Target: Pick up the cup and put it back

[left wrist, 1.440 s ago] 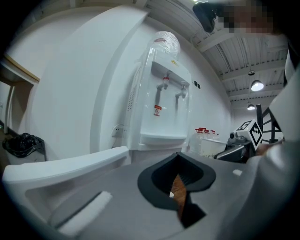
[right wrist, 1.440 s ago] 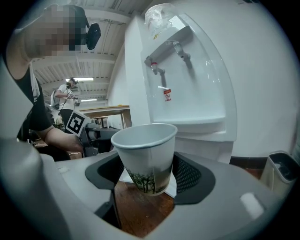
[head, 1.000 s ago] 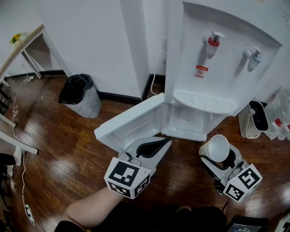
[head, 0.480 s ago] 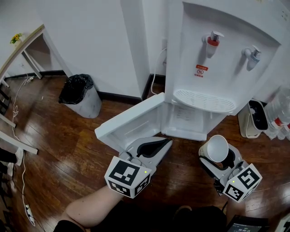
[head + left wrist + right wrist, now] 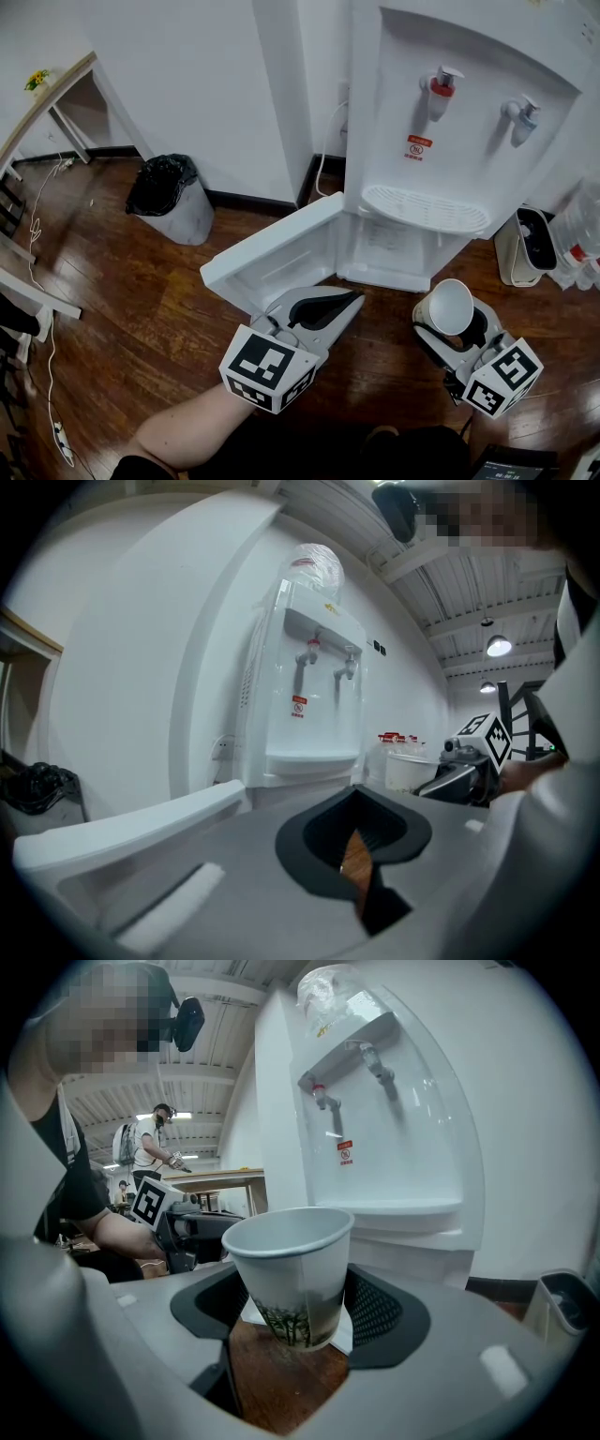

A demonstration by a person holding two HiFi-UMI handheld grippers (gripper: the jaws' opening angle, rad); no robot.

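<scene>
A white paper cup (image 5: pixel 448 307) with a tree print near its base (image 5: pixel 292 1277) is held above the wooden floor, its empty mouth facing up toward me. My right gripper (image 5: pixel 452 324) is shut on it, a black pad pressing each side of the lower half (image 5: pixel 296 1324). The cup hangs just in front of the white water dispenser (image 5: pixel 450 122), right of its open lower door (image 5: pixel 272 255). My left gripper (image 5: pixel 349 300) hovers by that door with its tips together and nothing between them (image 5: pixel 362 857).
The dispenser's drip tray (image 5: pixel 427 208) sits under a red tap and a blue tap. A bin with a black bag (image 5: pixel 169 197) stands at the left wall. A small open bin (image 5: pixel 527 246) and water bottles (image 5: pixel 583 246) stand at the right. A table (image 5: pixel 45 94) is far left.
Almost nothing: the left gripper has drifted slightly to the right. The cup stays in the right gripper at the same place.
</scene>
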